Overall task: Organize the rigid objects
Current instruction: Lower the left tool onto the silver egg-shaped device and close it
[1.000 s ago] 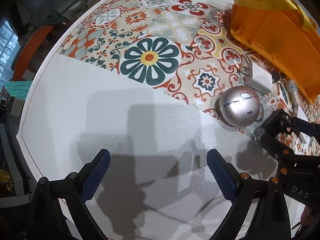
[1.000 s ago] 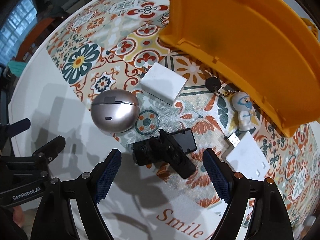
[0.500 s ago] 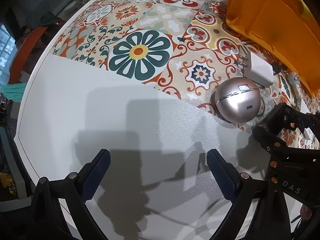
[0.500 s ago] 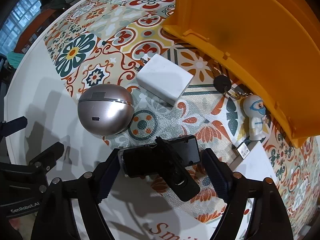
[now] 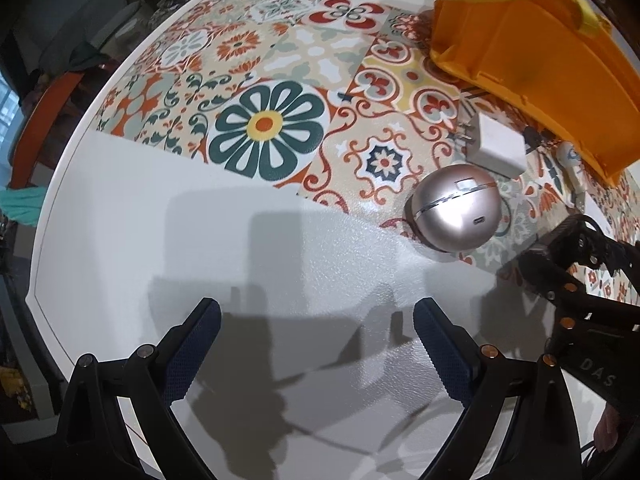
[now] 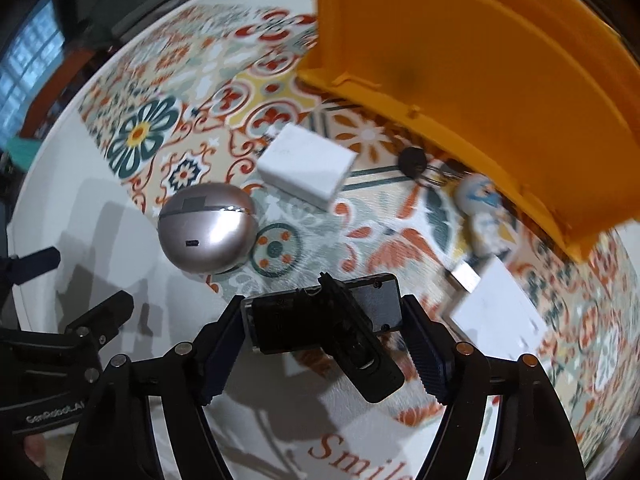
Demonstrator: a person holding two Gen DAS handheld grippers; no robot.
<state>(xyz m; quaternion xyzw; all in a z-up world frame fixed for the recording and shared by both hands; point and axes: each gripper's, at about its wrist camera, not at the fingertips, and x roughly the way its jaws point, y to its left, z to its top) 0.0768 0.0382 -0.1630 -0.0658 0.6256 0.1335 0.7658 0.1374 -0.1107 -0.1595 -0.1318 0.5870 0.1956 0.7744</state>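
Note:
My right gripper [image 6: 326, 336] is shut on a black phone holder [image 6: 332, 324], its pads against both ends, lifted slightly off the patterned mat. A silver ball-shaped case [image 6: 208, 236] sits to its left, a white charger [image 6: 306, 168] beyond, a small figurine keychain [image 6: 480, 216] and a white USB block [image 6: 496, 316] to the right. The orange bin [image 6: 480, 64] stands behind. My left gripper [image 5: 316, 344] is open and empty over bare white table, with the silver case [image 5: 456, 208], the charger [image 5: 498, 146] and the bin [image 5: 540, 52] to its right.
The round white table's edge [image 5: 52, 216] curves at left, with an orange chair [image 5: 44, 116] beyond it. The right gripper's body [image 5: 576, 292] shows at the right of the left wrist view.
My right gripper moved forward around the black phone holder and closed on it; the view now blurs with motion. My left gripper stayed open, shifting only slightly.

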